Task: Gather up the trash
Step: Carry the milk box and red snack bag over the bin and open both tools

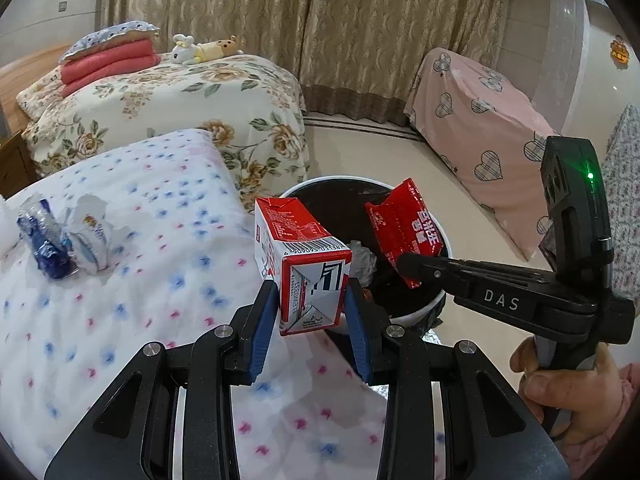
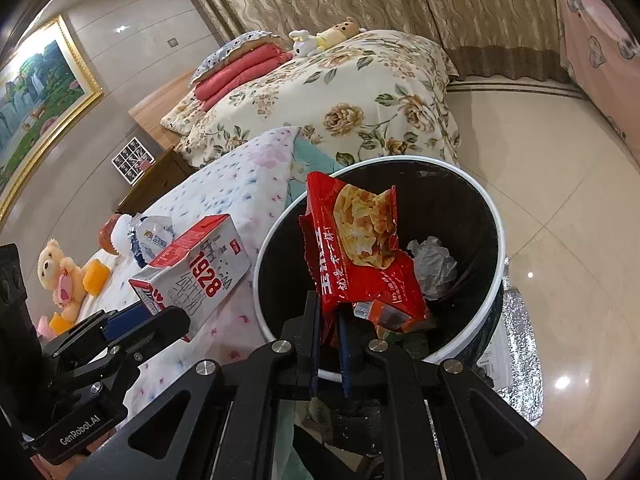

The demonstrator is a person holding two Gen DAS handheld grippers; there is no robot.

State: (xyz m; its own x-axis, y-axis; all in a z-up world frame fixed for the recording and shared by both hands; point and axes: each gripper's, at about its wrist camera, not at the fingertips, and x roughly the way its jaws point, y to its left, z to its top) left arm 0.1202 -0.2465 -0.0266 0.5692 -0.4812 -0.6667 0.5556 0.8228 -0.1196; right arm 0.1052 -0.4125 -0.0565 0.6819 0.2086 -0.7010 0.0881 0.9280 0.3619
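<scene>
My left gripper [image 1: 310, 304] is shut on a red and white milk carton [image 1: 306, 260] and holds it above the bed edge, beside the black bin [image 1: 416, 312]. The carton also shows in the right wrist view [image 2: 196, 268]. My right gripper [image 2: 329, 312] is shut on a red snack bag [image 2: 360, 248] and holds it over the bin [image 2: 472, 184]. In the left wrist view the bag [image 1: 404, 228] hangs over the bin too. Crumpled paper [image 2: 434, 266] and other wrappers lie inside the bin. A crushed blue bottle [image 1: 44, 240] and a crumpled white wrapper [image 1: 92, 236] lie on the bed.
The bed [image 1: 120, 320] has a white spotted sheet. A second bed [image 1: 180, 104] with a floral cover stands behind it. A pink covered piece of furniture [image 1: 480, 136] stands to the right. Plush toys [image 2: 64, 276] lie on the near bed. The floor [image 2: 540, 152] is glossy tile.
</scene>
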